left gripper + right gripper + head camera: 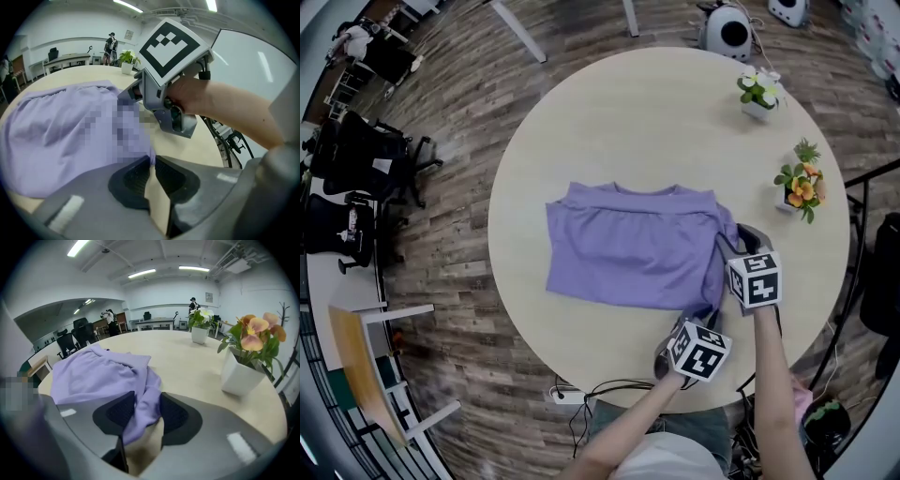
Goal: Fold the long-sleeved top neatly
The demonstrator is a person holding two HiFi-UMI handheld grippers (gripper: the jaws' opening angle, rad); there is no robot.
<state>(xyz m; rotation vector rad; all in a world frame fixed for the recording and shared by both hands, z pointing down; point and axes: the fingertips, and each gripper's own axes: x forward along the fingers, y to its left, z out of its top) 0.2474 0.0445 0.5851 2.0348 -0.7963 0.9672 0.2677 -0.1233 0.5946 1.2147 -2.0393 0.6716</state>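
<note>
A purple long-sleeved top (628, 248) lies partly folded into a rectangle on the round beige table (609, 112). My left gripper (689, 322) sits at the top's near right corner; in the left gripper view its jaws (151, 164) are pinched on the tip of the purple fabric (61, 126). My right gripper (733, 242) is at the top's right edge. In the right gripper view a bunched fold of the top (93, 373) runs between the pads of that gripper (147, 401) and touches both. The right gripper (164, 93) also shows close ahead in the left gripper view.
Two potted flowers stand on the table's right side, a white-flowered one (759, 91) at the back and an orange-flowered one (802, 187) near my right gripper. Office chairs (356, 169) stand on the floor at the left. Cables (600, 389) hang below the table's near edge.
</note>
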